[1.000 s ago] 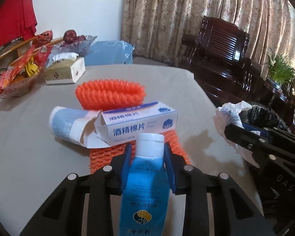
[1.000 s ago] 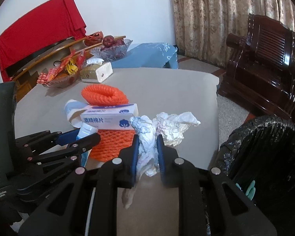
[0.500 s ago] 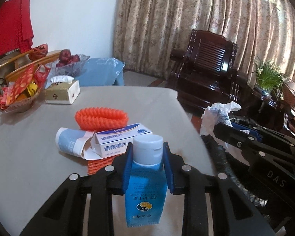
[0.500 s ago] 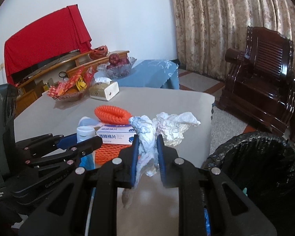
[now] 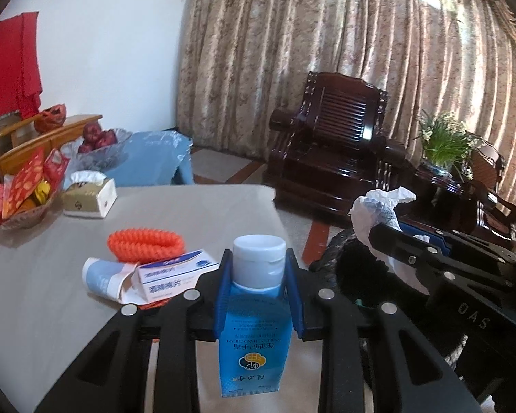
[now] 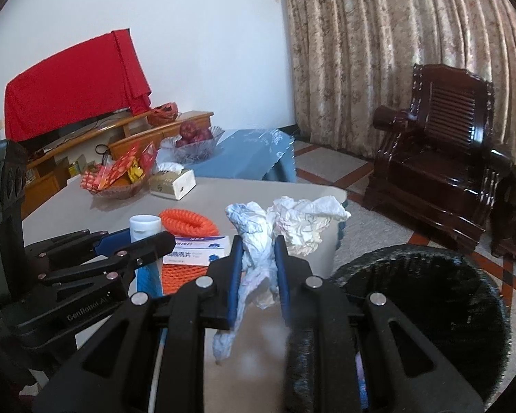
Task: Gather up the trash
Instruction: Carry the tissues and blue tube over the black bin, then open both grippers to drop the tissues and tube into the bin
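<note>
The left gripper (image 5: 258, 287) is squeezed tight on a blue plastic tube with a white cap (image 5: 254, 313). It holds the tube just under the cap, and the rest hangs down in the air above the edge of the grey table (image 5: 44, 296). The tube looks light and a bit squishy. Its skin is smooth, so it could slip. Holding it near the hard cap looks like a good spot, because the cap will not squash.

The right gripper (image 6: 258, 268) is pinched on a crumpled white paper tissue (image 6: 258, 241). The tissue is very light and soft. It bends any way, and a loose tail hangs below the fingers. A pinch in the thick middle looks best, as a thin corner might tear.

The black bin with a black bag (image 6: 430, 296) sits just beside the table, on the right and lower down. Both pieces of trash are near it but not in it yet.

Still on the table are a white and blue cardboard box (image 5: 175, 273), an orange foam net (image 5: 144, 242) and a small rolled blue and white wrapper (image 5: 101, 275). They look light too.
</note>
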Demonstrator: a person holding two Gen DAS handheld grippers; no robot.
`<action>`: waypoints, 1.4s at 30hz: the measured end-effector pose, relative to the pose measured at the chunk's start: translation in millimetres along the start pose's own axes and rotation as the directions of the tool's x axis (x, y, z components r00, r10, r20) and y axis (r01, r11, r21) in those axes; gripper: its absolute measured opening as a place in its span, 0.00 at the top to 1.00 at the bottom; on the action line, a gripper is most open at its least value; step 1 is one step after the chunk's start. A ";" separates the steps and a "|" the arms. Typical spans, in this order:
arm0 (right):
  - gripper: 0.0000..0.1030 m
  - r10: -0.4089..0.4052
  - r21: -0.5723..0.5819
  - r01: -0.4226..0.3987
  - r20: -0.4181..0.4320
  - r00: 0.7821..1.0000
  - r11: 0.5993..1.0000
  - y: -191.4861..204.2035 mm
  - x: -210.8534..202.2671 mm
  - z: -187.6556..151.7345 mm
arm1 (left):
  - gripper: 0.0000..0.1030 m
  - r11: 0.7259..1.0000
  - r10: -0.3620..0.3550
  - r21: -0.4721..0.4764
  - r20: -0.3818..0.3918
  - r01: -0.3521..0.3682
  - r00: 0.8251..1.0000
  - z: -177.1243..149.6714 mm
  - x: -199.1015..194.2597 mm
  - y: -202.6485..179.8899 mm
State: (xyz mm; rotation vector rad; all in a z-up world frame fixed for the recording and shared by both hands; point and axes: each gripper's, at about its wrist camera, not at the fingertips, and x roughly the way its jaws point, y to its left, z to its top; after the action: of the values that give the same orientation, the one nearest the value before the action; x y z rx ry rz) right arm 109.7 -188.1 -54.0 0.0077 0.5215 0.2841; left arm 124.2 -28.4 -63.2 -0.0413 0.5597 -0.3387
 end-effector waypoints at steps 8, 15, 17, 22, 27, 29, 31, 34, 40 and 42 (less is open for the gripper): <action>0.82 -0.074 0.035 0.072 0.044 0.996 0.997 -34.2 -34.1 2.7 | 0.72 0.997 -0.061 0.042 0.036 0.059 0.997 18.3 3.4 -36.0; 0.81 -0.168 0.084 0.164 0.054 0.984 0.983 -76.7 -59.3 -6.9 | 0.72 0.987 -0.138 0.093 0.042 0.133 0.990 28.0 13.0 -77.2; 0.81 -0.193 0.098 0.187 0.052 0.980 0.977 -88.1 -64.6 -10.4 | 0.72 0.982 -0.162 0.107 0.042 0.156 0.986 30.6 17.1 -90.0; 0.81 -0.254 0.126 0.247 0.043 0.966 0.961 -117.8 -75.6 -18.6 | 0.72 0.969 -0.222 0.119 0.031 0.217 0.975 35.5 29.9 -117.4; 0.81 -0.301 0.152 0.294 0.021 0.954 0.944 -145.8 -76.7 -29.3 | 0.72 0.953 -0.281 0.127 0.012 0.277 0.960 37.6 48.3 -145.8; 0.81 -0.315 0.159 0.309 0.009 0.949 0.938 -156.0 -73.9 -33.3 | 0.72 0.945 -0.306 0.120 0.000 0.304 0.952 39.5 59.1 -156.8; 0.81 -0.323 0.167 0.320 -0.008 0.946 0.932 -165.9 -70.0 -38.5 | 0.72 0.939 -0.326 0.114 -0.017 0.326 0.945 39.9 71.6 -164.9; 0.81 -0.332 0.176 0.333 -0.037 0.943 0.926 -177.2 -59.9 -47.1 | 0.72 0.935 -0.334 0.108 -0.054 0.338 0.941 34.6 91.5 -173.9; 0.79 -0.327 0.201 0.341 -0.098 0.940 0.918 -191.6 -38.0 -67.3 | 0.71 0.943 -0.292 0.123 -0.131 0.308 0.947 13.3 124.5 -177.4; 0.75 -0.327 0.208 0.344 -0.112 0.938 0.916 -193.5 -33.3 -71.2 | 0.69 0.950 -0.274 0.115 -0.146 0.292 0.951 8.0 129.9 -173.8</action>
State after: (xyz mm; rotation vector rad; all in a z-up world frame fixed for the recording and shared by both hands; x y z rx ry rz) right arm 98.4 -387.6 -114.8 0.1264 0.6182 -0.1136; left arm 178.7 -235.2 -100.6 0.0322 0.6582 -0.6635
